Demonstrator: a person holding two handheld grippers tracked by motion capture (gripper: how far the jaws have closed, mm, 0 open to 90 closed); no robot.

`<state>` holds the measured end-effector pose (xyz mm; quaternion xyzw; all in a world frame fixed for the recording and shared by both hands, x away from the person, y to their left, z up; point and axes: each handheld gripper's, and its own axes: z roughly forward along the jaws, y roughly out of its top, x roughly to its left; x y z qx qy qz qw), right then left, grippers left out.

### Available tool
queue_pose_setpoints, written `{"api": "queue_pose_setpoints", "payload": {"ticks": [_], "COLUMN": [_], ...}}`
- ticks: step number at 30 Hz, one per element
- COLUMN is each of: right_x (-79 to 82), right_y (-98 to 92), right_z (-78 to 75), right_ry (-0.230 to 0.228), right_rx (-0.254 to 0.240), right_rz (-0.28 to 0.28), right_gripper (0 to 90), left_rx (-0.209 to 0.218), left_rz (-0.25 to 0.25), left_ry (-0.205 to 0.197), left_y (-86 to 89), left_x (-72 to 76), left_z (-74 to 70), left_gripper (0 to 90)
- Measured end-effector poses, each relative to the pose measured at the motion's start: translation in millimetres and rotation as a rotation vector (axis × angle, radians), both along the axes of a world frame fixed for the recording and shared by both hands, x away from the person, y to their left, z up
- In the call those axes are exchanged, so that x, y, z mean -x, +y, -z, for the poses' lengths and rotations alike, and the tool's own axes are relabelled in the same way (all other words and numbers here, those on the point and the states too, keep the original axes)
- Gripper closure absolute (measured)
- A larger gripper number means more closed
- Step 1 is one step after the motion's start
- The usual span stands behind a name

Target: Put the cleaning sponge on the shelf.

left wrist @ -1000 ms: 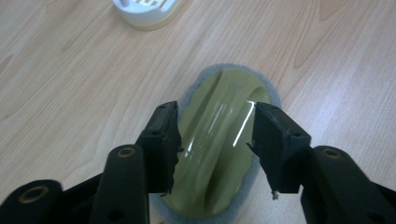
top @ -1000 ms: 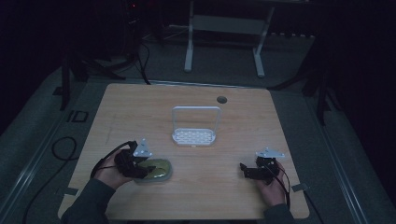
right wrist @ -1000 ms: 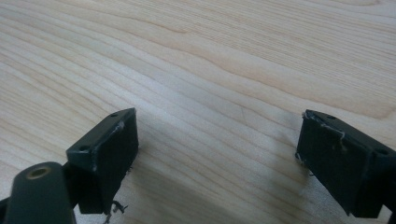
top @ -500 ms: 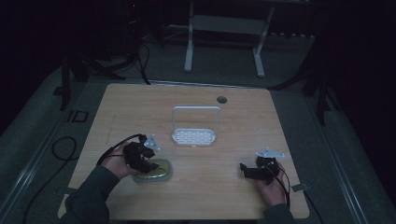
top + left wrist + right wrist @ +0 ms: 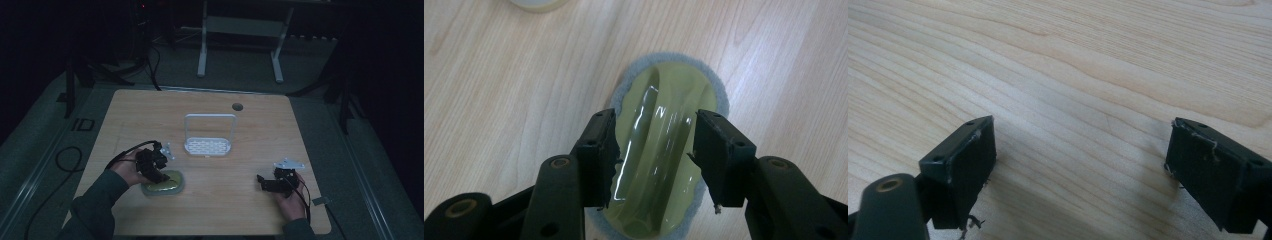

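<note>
An oval yellow-green glossy scrubber point(image 5: 659, 165) with a raised ridge along its top and a grey felt pad beneath lies on the wooden table point(image 5: 240, 210) at the front left. My left gripper point(image 5: 656, 119) points down over it, jaws open and straddling the ridge, one on each side. In the high view the left gripper point(image 5: 152, 166) covers the left part of the scrubber point(image 5: 169, 185). My right gripper point(image 5: 263, 183) rests low at the front right. In its own view the right gripper point(image 5: 1081, 127) is open wide over bare wood.
A white wire rack point(image 5: 208, 146) with a perforated base and an upright hoop stands mid-table, just behind the scrubber. A round cable hole point(image 5: 237, 106) sits near the far edge. The edge of a pale rounded thing point(image 5: 536, 4) shows beyond the scrubber.
My left gripper has swung from the scrubber's left side to point down over it, jaws now astride the ridge. The right gripper has stayed put.
</note>
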<state>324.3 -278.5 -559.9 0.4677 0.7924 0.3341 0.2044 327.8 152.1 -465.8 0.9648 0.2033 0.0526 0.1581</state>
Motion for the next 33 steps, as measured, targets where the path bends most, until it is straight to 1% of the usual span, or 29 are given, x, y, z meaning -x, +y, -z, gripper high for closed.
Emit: {"api": "queue_pose_setpoints", "payload": {"ticks": [2, 5, 10, 14, 17, 23, 28, 33], "right_x": [0.0, 0.0, 0.0, -0.1, -0.1, -0.1, -0.1, -0.1], "right_y": [0.0, 0.0, 0.1, 0.0, 0.0, 0.0, 0.0, 0.0], "right_z": [0.0, 0.0, 0.0, 0.0, 0.0, 0.0, 0.0, 0.0], "right_ry": [0.0, 0.0, 0.001, 0.0, 0.0, 0.0, -0.001, -0.001], "right_rx": [0.0, 0.0, 0.0, 0.0, 0.0, 0.0, 0.0, 0.001], "right_rz": [0.0, 0.0, 0.001, 0.0, 0.0, 0.0, 0.0, 0.0], "right_gripper": [12.3, 12.3, 12.3, 12.3, 12.3, 12.3, 12.3, 12.3], "left_rx": [-0.005, -0.029, -0.052, -0.082, -0.1, -0.132, -0.16, -0.175], "left_rz": [0.004, 0.019, 0.032, 0.03, 0.04, 0.047, 0.056, 0.065], "left_ry": [0.004, 0.014, 0.029, 0.036, 0.044, 0.064, 0.081, 0.091], "left_y": [-0.4, -2.9, -6.2, -9.7, -12.0, -15.6, -17.2, -19.5], "left_x": [-0.6, -1.7, -3.8, -5.7, -7.0, -7.6, -9.0, -9.8], "left_z": [0.3, 0.3, -1.2, -1.5, -1.5, 3.2, 5.6, 5.8], "left_gripper": [52.2, 52.4, 53.3, 52.7, 52.1, 52.1, 54.4, 57.4]}}
